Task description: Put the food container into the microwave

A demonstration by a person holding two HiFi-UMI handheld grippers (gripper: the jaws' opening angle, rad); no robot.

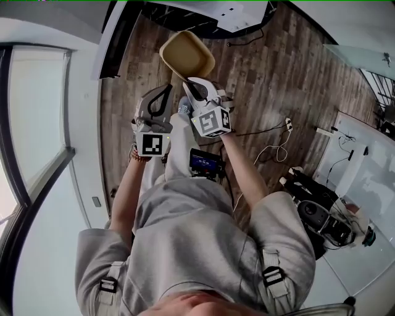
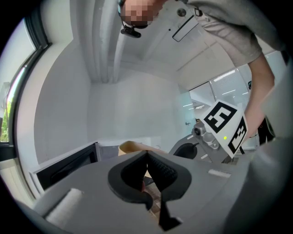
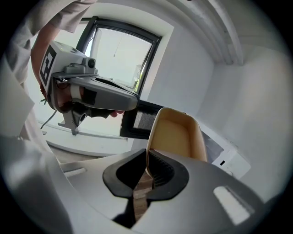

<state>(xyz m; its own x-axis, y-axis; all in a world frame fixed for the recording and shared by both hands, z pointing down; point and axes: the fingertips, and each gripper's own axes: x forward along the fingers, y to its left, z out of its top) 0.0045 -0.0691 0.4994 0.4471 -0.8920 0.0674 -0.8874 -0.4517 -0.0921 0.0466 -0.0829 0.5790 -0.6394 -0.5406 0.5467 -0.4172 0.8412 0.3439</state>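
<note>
Head view: the right gripper (image 1: pixel 192 86) pinches the near rim of the tan food container (image 1: pixel 187 54) over wooden floor (image 1: pixel 278 74), with the left gripper (image 1: pixel 164 95) just beside it. Left gripper view: its 2 jaws are pressed together on nothing. Right gripper view: the jaws clamp the container's rim, and the microwave (image 3: pixel 143 121) stands beyond, its left part hidden behind the left gripper.

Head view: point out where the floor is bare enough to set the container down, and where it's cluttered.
Bare: the wood floor right of the container, up to the white surface at the top edge. Crowded: further right and lower, where cables, a power strip and black gear lie.
</note>
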